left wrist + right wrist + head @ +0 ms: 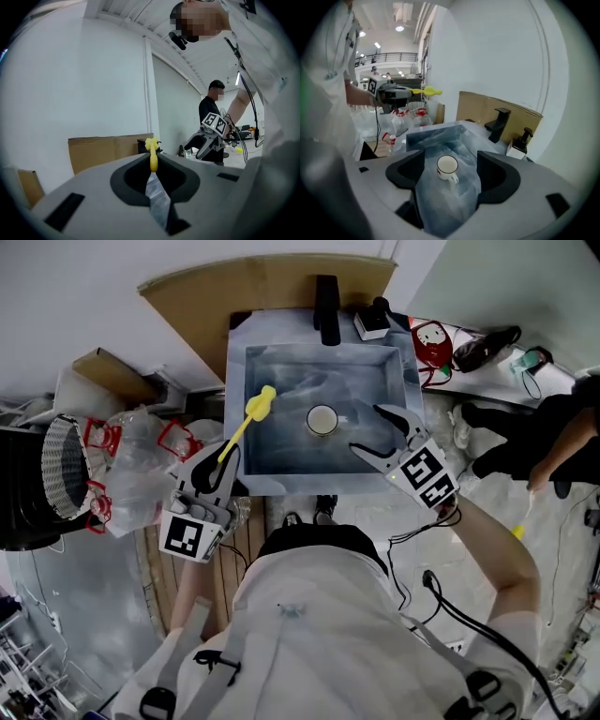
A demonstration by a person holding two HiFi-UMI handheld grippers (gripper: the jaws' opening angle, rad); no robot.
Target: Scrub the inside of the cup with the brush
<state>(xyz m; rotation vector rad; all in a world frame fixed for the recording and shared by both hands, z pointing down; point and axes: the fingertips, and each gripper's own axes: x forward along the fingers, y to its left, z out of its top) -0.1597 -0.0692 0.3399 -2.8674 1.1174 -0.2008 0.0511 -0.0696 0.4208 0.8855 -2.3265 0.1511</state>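
Steep overhead, two opposed low views.

White walls [70, 70] (bare), cardboard sheet [206, 296] behind sink [234, 427].

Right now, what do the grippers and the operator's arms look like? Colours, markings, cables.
The two match: left gripper and right gripper have grey shells with black inner faces. Each carries a white cube with black square markers. A black cable runs beside the right arm. The person wears a white top.
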